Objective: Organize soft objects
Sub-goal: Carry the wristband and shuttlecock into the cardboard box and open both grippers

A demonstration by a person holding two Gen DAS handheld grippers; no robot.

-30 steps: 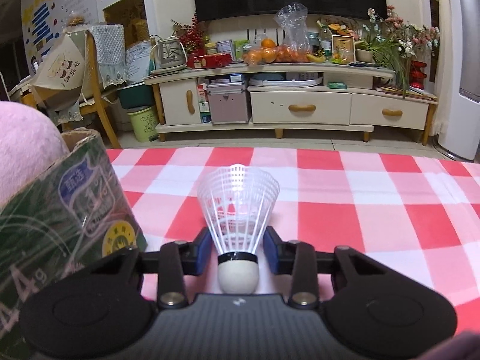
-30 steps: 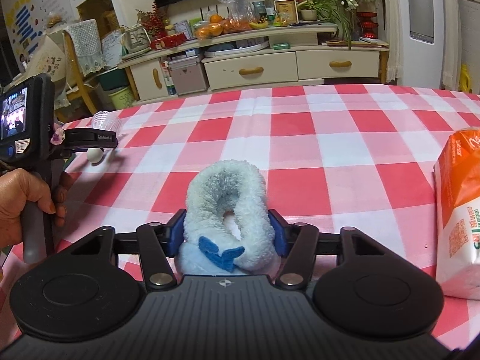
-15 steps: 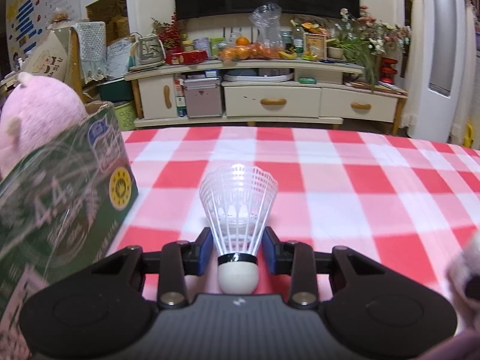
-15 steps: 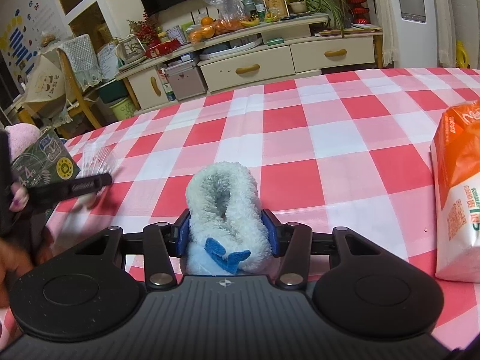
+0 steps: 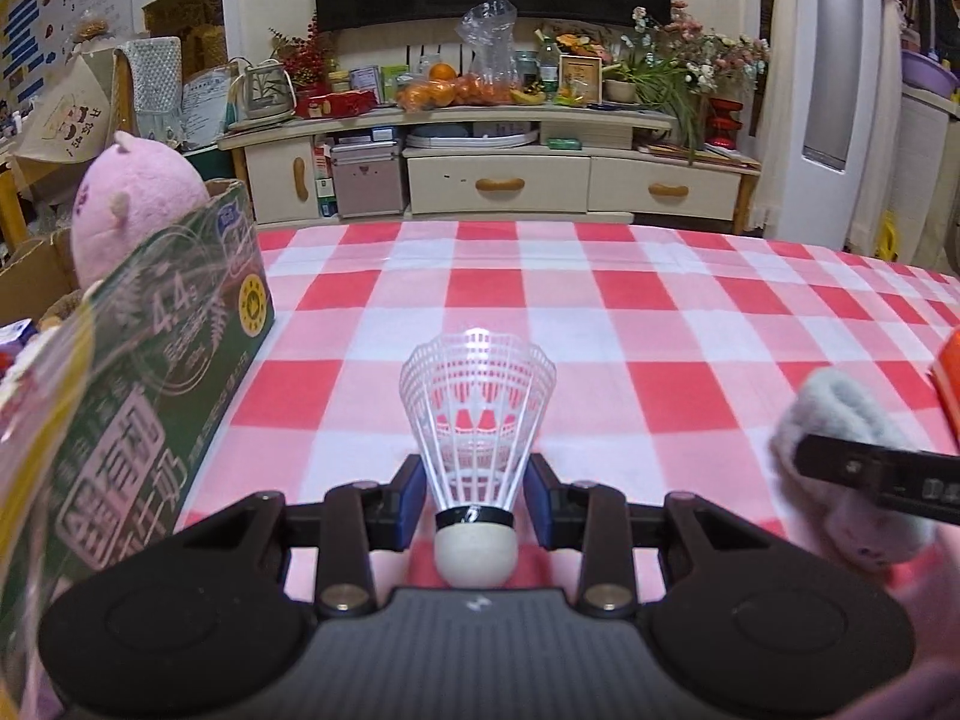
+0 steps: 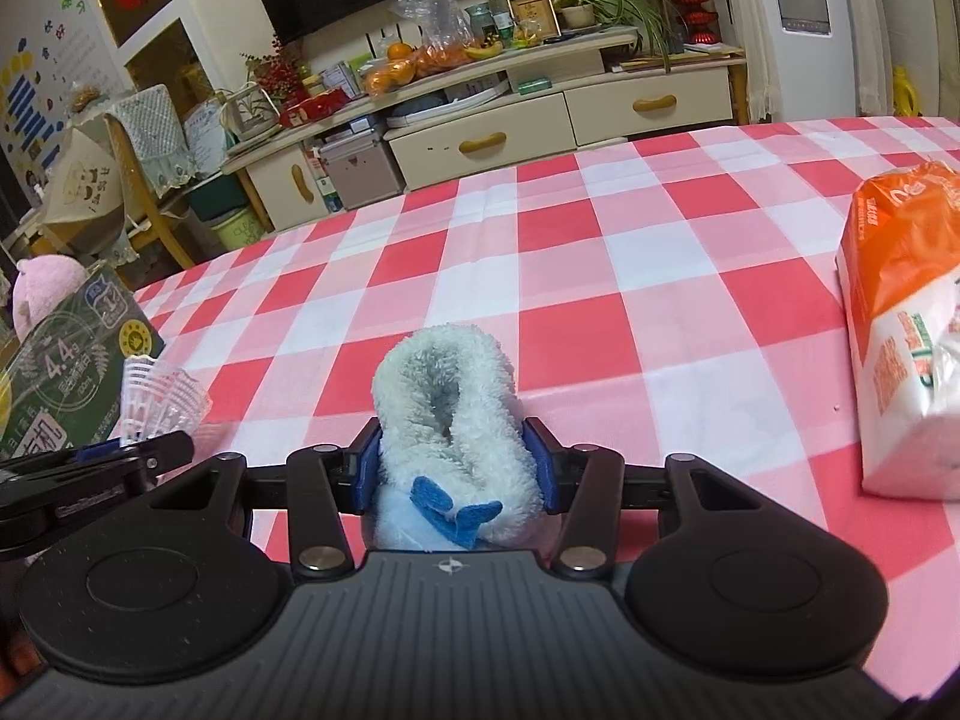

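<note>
Item: fleecy white slipper [image 6: 447,420], lower centre of the right view, pinched between the right gripper [image 6: 451,462]'s pads. Light, squashy (best held at the sides, as it is). Item: plastic shuttlecock [image 5: 477,420], lower centre of the left view, left gripper [image 5: 474,498] clamped on its skirt base; springy, crushable. Change: green box [image 5: 150,384] sits further left than before; the slipper now shows at right.

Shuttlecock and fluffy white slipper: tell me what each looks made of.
Shuttlecock: translucent white moulded plastic skirt, shown by its open ribbed lattice; matte off-white cap, probably foam or cork. Fluffy white slipper: plush fleece, shaggy matte pile, with a flat blue trim, likely felt.
</note>
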